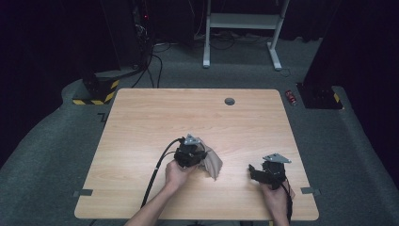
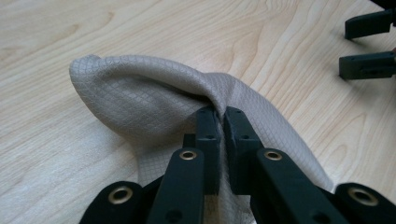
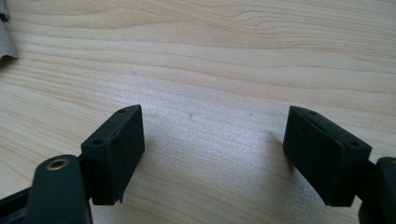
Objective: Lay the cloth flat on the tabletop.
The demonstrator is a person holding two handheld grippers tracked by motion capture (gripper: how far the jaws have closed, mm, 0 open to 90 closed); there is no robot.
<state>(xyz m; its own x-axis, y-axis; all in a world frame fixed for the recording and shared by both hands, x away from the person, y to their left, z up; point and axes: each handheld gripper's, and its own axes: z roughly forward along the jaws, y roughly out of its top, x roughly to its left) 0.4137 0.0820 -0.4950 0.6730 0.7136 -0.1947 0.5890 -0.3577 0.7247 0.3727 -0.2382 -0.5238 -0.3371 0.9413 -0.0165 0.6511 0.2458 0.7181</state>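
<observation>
The left tongs (image 2: pixel 220 116) are clenched on a fold of the beige, diamond-textured square of cloth (image 2: pixel 154 93), pinching it where the fabric bunches into a ridge between the two black pads, while the right tongs (image 3: pixel 212 154) stand released, jaws wide apart over bare wood with nothing between them. In the high view the cloth (image 1: pixel 212 162) sits near the middle of the pale wooden bench (image 1: pixel 141 117), just to the right of the left tongs (image 1: pixel 190 157) and apart from the right tongs (image 1: pixel 256 172). The step in hand looks like drawing or folding the cloth by its pinched edge; to do it well, I judge the grip should stay firm on the fold and the pull should run low and level, so the free part slides flat rather than rolling under itself. The right tongs could pin or take the trailing corner to keep the sheet taut. As it lies, the cloth's long axis runs roughly from the pinched fold down and to the right in the high view, its loose corner pointing toward the person's side of the bench.
</observation>
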